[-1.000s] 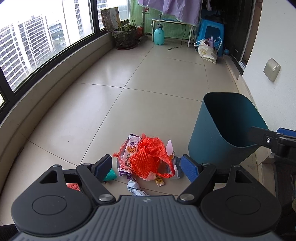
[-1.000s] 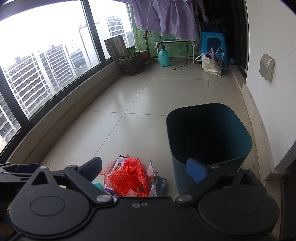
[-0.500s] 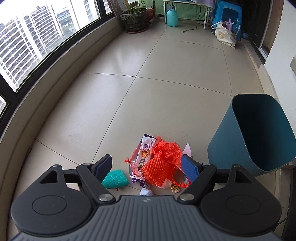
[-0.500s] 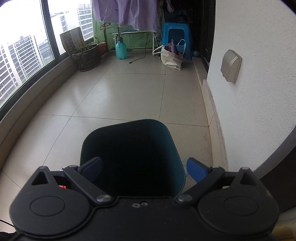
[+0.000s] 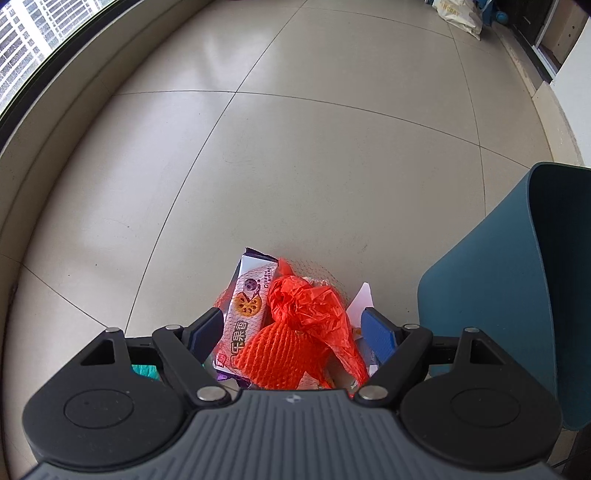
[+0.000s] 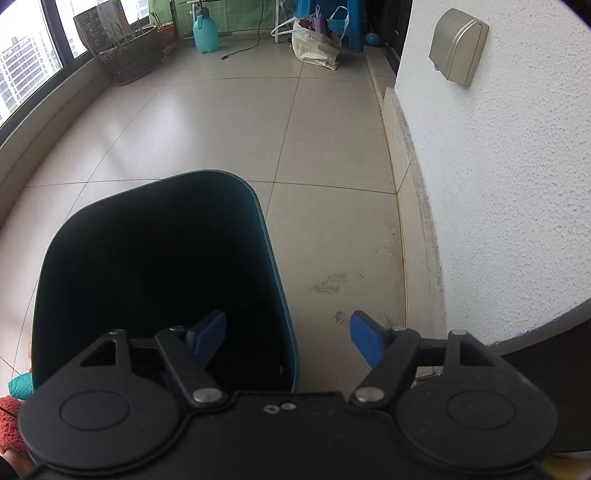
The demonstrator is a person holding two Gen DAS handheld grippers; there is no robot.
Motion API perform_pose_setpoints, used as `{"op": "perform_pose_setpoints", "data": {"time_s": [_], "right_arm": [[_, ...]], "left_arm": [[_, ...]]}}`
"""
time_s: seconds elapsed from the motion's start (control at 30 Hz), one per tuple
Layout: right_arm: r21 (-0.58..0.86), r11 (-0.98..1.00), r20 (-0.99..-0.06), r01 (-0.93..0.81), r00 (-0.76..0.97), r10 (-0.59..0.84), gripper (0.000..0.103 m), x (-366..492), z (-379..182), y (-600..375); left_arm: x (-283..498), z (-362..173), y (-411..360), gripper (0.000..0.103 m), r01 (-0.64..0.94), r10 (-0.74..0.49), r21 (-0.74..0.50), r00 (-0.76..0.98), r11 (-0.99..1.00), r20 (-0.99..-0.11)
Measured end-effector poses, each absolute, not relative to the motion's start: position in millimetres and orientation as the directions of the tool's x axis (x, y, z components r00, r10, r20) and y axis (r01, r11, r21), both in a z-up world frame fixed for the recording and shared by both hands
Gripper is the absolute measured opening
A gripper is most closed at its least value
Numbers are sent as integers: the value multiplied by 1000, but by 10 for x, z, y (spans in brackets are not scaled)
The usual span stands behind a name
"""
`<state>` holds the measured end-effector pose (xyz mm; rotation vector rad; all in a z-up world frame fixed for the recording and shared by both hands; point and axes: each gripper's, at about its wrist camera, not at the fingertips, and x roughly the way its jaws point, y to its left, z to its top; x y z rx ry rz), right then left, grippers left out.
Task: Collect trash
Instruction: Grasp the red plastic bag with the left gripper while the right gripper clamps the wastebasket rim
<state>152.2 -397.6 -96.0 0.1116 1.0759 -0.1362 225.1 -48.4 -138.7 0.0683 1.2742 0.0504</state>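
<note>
A heap of trash lies on the tiled floor: an orange plastic bag [image 5: 310, 302], an orange foam net [image 5: 277, 354], a purple-and-white snack wrapper [image 5: 249, 295] and a white paper scrap [image 5: 362, 299]. My left gripper [image 5: 291, 328] hangs open just above it, its blue pads on either side of the heap. A teal wad [image 5: 146, 371] lies left of the heap. The dark teal bin [image 6: 147, 258] stands to the right of the heap. My right gripper [image 6: 288, 336] straddles the bin's right wall, one pad inside and one outside. Its jaws are closing, with the pads still apart from the wall.
A rough white wall [image 6: 498, 184] with a grey box [image 6: 458, 44] runs close on the bin's right. Farther back stand a plant pot [image 6: 129, 59], a teal spray bottle [image 6: 205, 31] and a white bag [image 6: 314, 44]. A curved window ledge [image 5: 55, 122] bounds the left.
Both grippers came lower and tipped downward. The left closed in over the trash heap. The right swung from the heap across to the bin, and its jaws narrowed.
</note>
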Motion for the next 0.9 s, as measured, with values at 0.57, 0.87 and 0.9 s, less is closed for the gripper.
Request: {"op": "perform_pose_setpoints", "data": {"time_s": [0.57, 0.87, 0.9], "right_arm": [[-37, 990, -874, 133, 476, -97, 13, 1533, -1029, -3740], [-48, 990, -865, 134, 489, -108, 13, 1546, -1062, -3792], [-58, 990, -864, 131, 489, -115, 13, 1537, -1061, -3772]], "left_arm": [[2822, -2971, -599, 80, -52, 90, 86, 86, 995, -992], [2704, -2933, -467, 17, -98, 76, 70, 64, 993, -995], [2684, -2885, -450, 12, -104, 75, 68, 67, 992, -995]]}}
